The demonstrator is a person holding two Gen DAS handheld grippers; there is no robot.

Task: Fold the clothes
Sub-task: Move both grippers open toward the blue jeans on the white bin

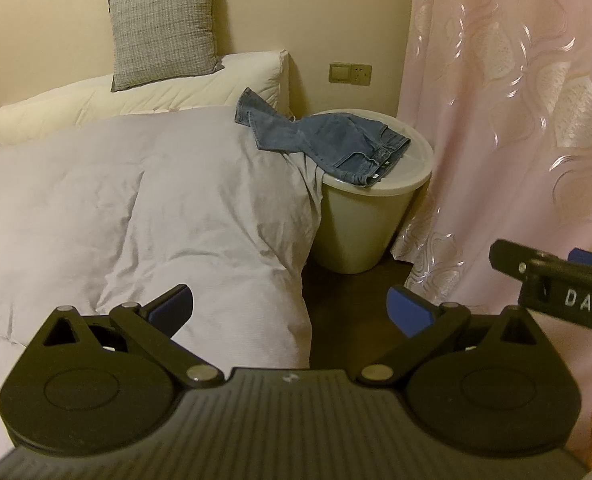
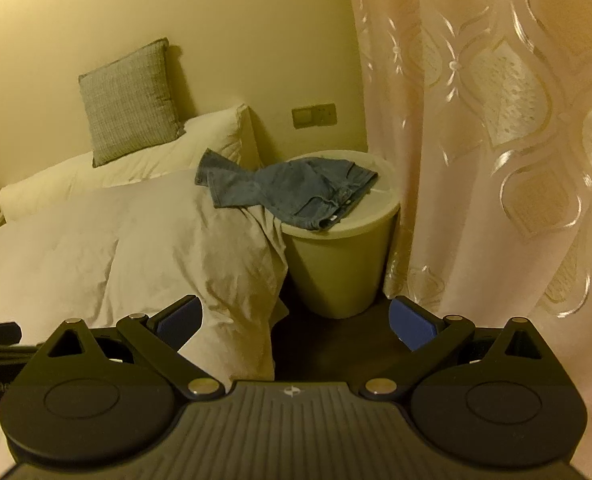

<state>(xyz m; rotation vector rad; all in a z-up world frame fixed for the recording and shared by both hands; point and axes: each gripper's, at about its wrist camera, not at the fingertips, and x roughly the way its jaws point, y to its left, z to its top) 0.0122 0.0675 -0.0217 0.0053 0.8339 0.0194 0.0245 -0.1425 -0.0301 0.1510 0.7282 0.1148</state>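
Two grippers, left gripper [image 1: 289,312] and right gripper [image 2: 296,320], agape, empty; jeans [image 1: 328,140] seemingly half on bin [image 1: 360,224].

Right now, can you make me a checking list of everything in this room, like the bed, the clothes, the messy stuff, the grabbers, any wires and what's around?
Surface: bed covered by a rumpled pale duvet, nothing laid out flat on it.
Job's things: one pair of jeans, unfolded, waist on the round bin lid, legs draped onto the duvet.
Clutter: grey cushion leaning on the wall above a white pillow.
Grippers: left gripper and right gripper both open, fingers empty, well short of the jeans.
Cables: nothing seen.
Surroundings: pink patterned curtain, wall socket, dark floor.
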